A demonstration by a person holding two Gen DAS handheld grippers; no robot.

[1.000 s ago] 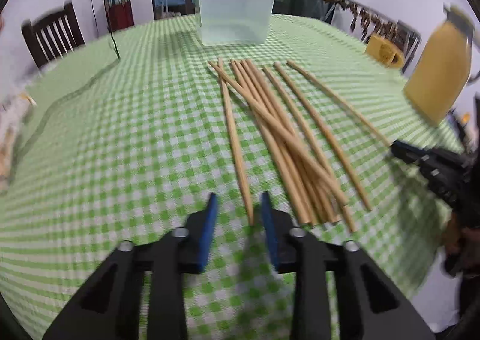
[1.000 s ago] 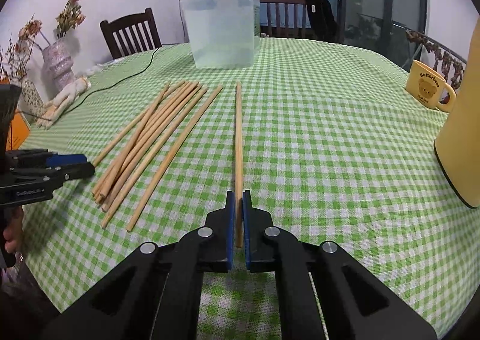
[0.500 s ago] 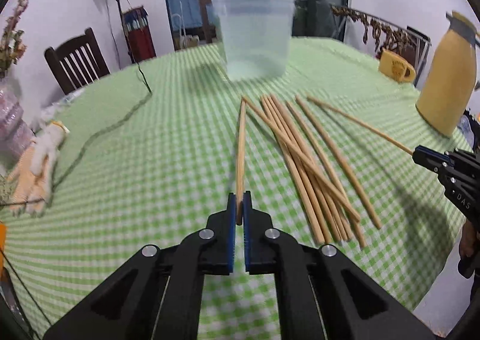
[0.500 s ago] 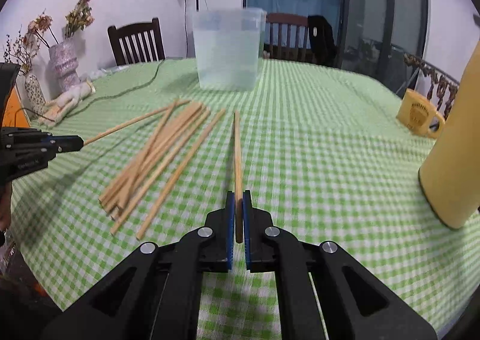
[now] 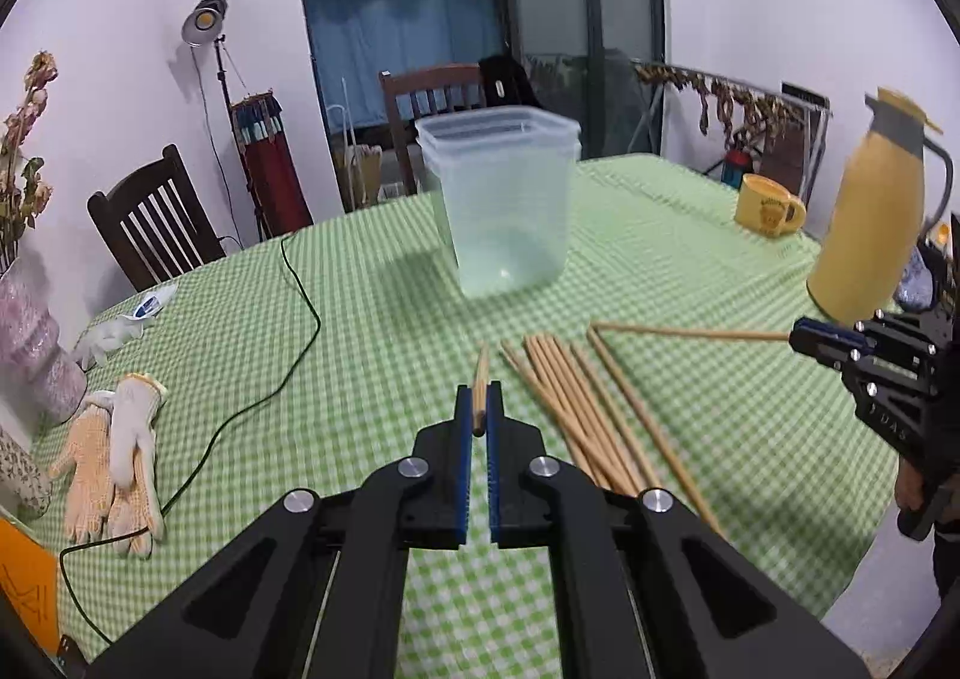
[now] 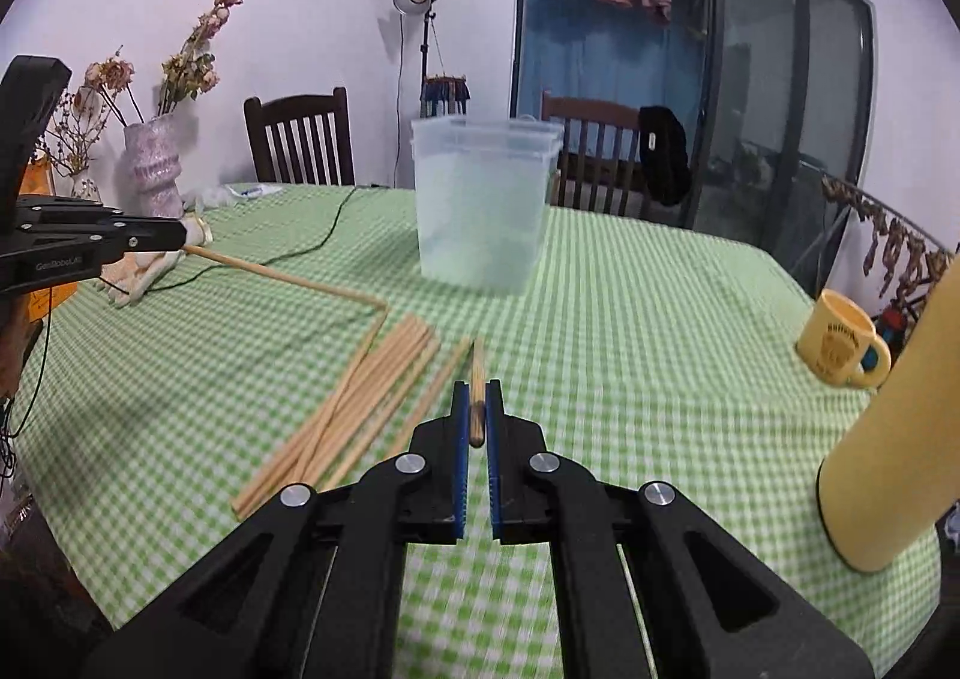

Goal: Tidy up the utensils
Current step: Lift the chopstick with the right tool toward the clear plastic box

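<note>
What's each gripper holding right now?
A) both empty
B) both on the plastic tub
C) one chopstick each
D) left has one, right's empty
C: the left gripper is shut on a chopstick and the right gripper on another chopstick; the rest of the pile lies on the tablecloth.

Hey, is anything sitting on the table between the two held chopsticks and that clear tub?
Nothing visible. Left gripper and right gripper each clamp a chopstick, and only bare tablecloth lies ahead up to the tub. The chopstick pile lies aside.
</note>
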